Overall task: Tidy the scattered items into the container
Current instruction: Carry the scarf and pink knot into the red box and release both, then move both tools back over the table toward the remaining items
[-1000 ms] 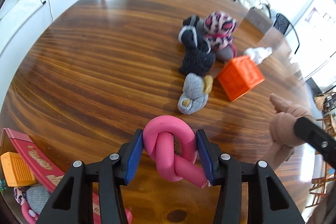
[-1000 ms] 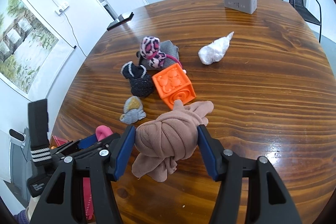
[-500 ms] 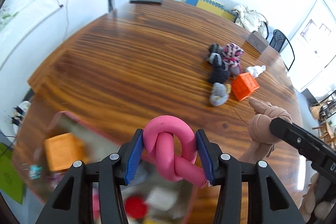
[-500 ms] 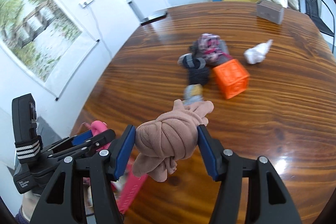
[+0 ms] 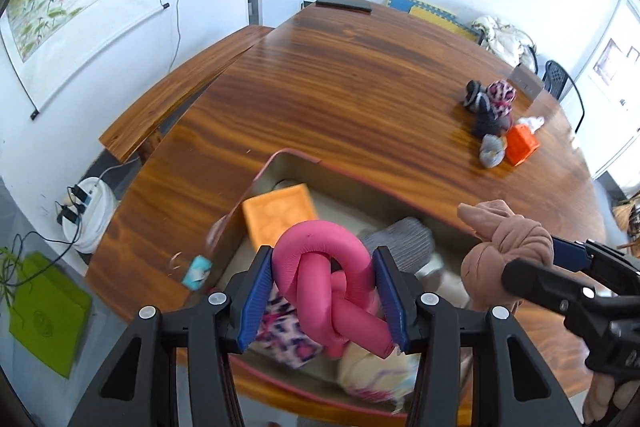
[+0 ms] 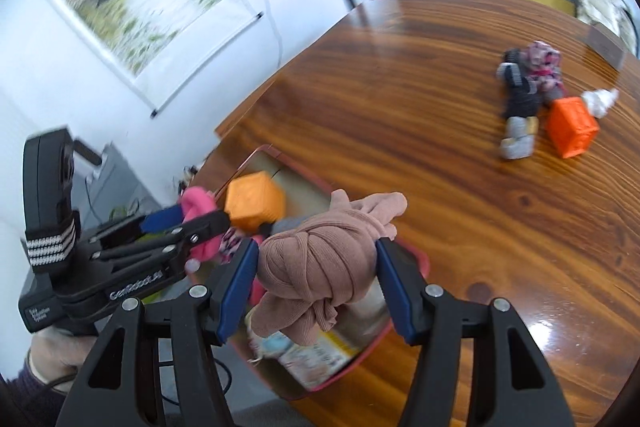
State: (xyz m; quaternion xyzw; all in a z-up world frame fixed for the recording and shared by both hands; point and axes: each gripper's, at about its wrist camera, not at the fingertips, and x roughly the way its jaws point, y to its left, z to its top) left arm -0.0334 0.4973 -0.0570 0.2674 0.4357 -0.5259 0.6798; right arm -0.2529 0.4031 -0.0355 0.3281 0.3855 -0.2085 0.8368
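Left gripper (image 5: 323,293) jaws clench the pink knot (image 5: 326,283), right gripper (image 6: 316,279) jaws the tan bundle (image 6: 324,267), hiding the blurred container (image 5: 320,163).

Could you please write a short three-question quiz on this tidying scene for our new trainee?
1. True or false: the left gripper is shut on a pink knotted tube.
2. What does the right gripper hold? A) an orange cube B) a brown knotted cloth C) a white wad
3. Fill in: both held items hang over the open ____, not the bare table.

Key
1. True.
2. B: the brown knotted cloth; an orange cube lies far off on the table.
3. Container, which already holds an orange block.
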